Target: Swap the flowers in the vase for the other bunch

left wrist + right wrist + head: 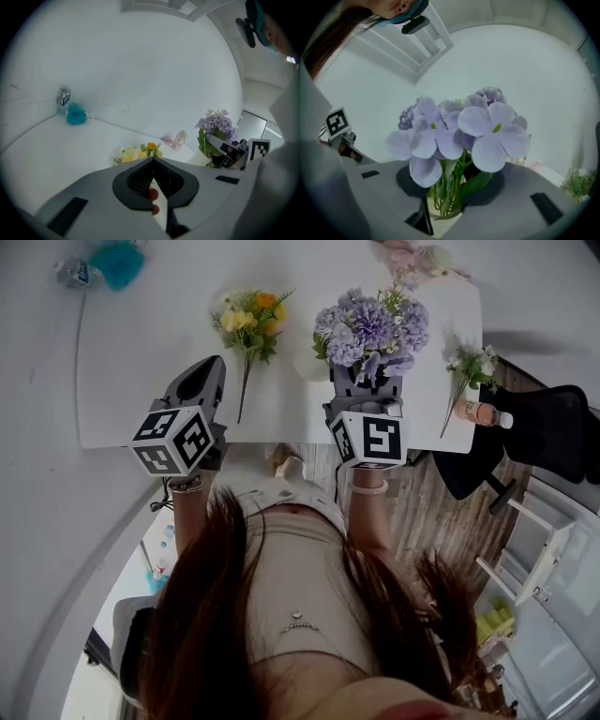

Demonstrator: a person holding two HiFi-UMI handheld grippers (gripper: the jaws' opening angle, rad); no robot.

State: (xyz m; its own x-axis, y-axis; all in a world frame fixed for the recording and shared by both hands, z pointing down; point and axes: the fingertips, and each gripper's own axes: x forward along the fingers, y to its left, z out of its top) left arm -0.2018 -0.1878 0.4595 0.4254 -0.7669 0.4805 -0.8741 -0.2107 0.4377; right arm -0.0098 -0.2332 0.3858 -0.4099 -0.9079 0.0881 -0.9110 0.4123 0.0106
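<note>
A bunch of purple flowers (pixel 370 326) stands in a white vase (pixel 313 364) on the white table (pixel 141 362). My right gripper (pixel 367 379) reaches level into the bunch from the near side. In the right gripper view the green stems (pixel 447 187) rise between the parted jaws, above the vase rim (pixel 440 216); the pads do not press them. A yellow and orange bunch (pixel 251 320) lies flat on the table left of the vase. My left gripper (pixel 211 367) hovers just left of its stem, shut and empty (pixel 153 183).
A small white-flowered sprig (pixel 473 367) and a pink bottle (pixel 483 413) sit at the table's right edge. A pale pink item (pixel 412 259) lies at the back. A teal object (pixel 117 263) and a water bottle (pixel 75 273) stand far left.
</note>
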